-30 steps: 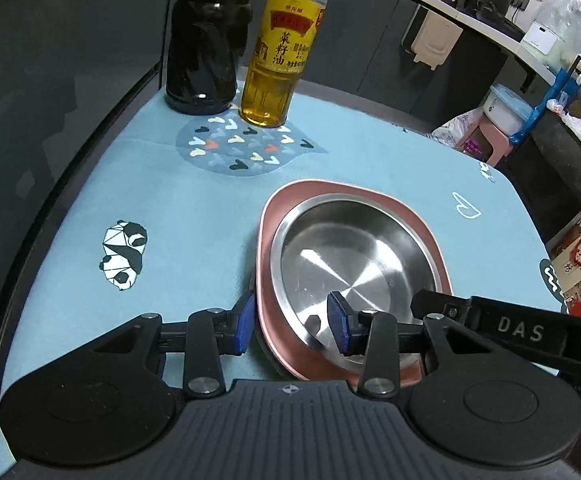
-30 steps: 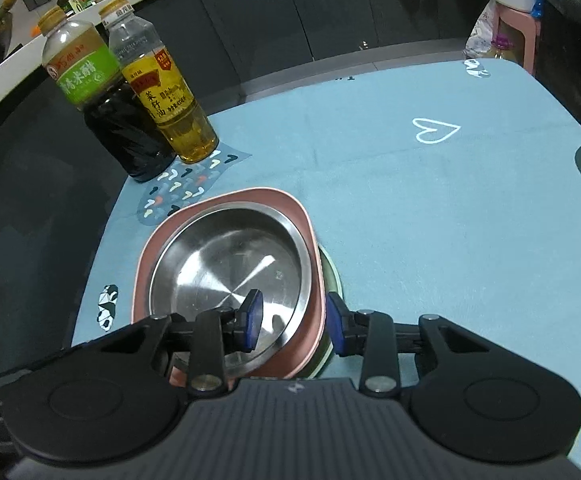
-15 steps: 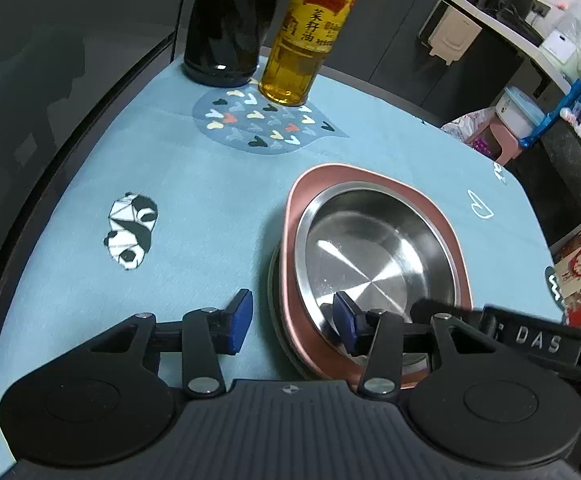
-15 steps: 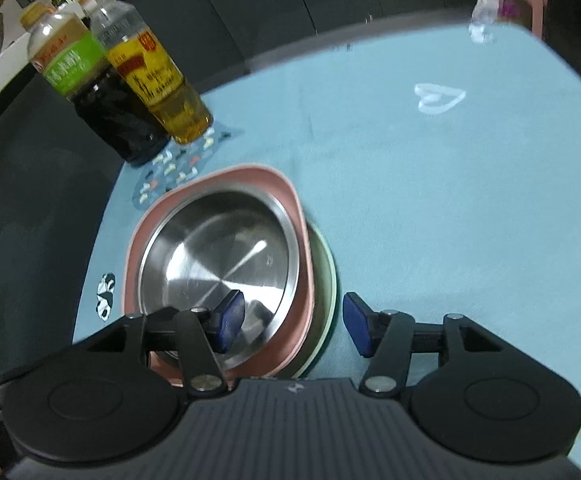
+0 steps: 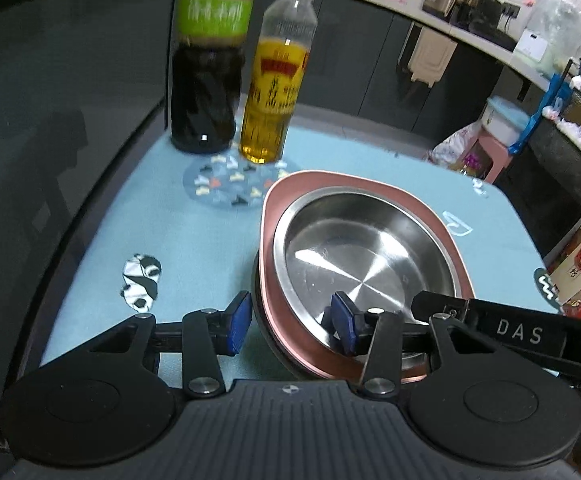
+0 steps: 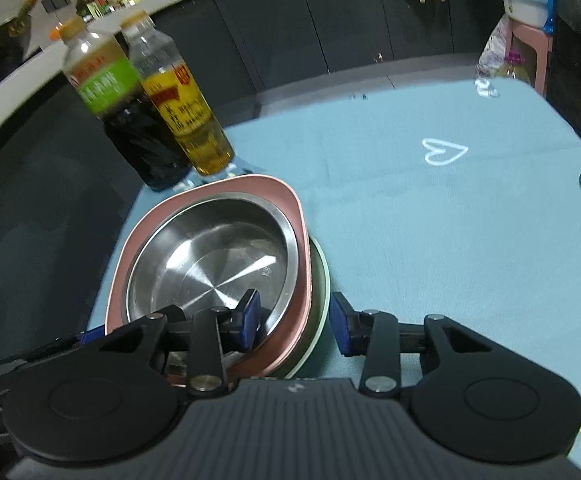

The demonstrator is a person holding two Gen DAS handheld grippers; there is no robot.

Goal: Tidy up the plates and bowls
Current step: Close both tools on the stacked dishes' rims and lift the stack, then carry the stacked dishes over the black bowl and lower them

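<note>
1. Two bottles, a dark sauce bottle (image 5: 204,100) and an oil bottle (image 5: 274,96), stand upright at the far left of the table (image 5: 194,248), close to its curved left edge. Bare cloth lies between them and me.
2. From my left wrist, the stack (image 5: 442,224) is a steel bowl (image 5: 362,256), empty, nested in a pink plate (image 5: 268,220), with a darker dish under them.
3. My left gripper (image 5: 292,320) straddles the stack's near-left rim, half spread: one pad inside the steel bowl, the other against the outer edge, pinching it.
4. From my right wrist, open table (image 6: 430,220) stretches away to the right. The bottles (image 6: 138,132) stand just behind the stack (image 6: 290,200).
5. A pale green plate (image 6: 320,280) shows beneath the pink one.
6. My right gripper (image 6: 293,316) is closing over the near-right rim, with one pad in the bowl and the other touching the green edge.
</note>
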